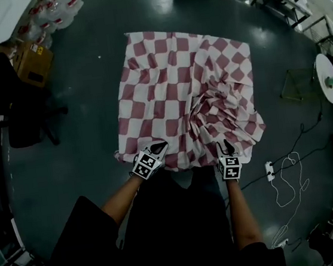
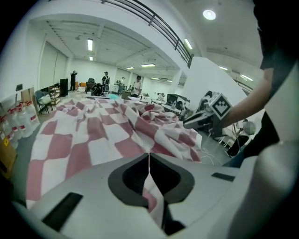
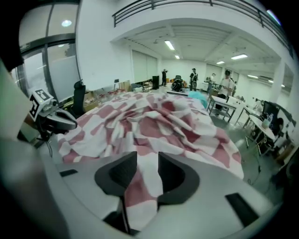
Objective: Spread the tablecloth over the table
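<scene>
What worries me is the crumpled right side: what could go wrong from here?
1. The right hand-held gripper has its jaws apart, the tablecloth only lying between them; a pull could let that edge slip out.
2. The left hand-held gripper is pinched shut on its edge, so one-sided pulling may skew the tablecloth.
3. The bunched folds may stay creased without tension from the right.
</scene>
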A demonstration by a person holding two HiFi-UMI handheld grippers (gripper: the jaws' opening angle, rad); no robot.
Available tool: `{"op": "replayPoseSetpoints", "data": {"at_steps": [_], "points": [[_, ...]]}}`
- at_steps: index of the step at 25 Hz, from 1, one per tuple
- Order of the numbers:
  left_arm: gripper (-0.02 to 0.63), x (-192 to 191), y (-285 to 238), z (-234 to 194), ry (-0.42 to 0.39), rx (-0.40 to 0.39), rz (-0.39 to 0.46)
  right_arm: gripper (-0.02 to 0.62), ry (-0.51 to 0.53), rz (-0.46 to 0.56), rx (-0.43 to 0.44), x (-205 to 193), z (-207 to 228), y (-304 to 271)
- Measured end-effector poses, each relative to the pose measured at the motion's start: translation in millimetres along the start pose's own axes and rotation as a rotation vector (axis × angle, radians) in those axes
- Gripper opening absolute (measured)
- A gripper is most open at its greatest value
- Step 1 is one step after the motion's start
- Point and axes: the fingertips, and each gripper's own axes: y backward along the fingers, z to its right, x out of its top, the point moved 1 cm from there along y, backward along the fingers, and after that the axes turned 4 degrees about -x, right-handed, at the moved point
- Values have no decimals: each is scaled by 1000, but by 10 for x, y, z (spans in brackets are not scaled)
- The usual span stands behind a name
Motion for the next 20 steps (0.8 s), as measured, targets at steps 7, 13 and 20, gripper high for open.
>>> {"op": "replayPoseSetpoints", "data": {"at_steps": [7, 13, 20], "points": [[17, 309, -714, 487, 196, 151, -7, 155, 273, -109, 142, -268, 654, -331], [17, 356, -916, 752, 173, 301, -66, 150, 230, -174, 218, -863, 976, -28], [17, 296, -1297, 1062, 115, 240, -110, 127, 178, -215, 238, -1252, 1131, 388]]}}
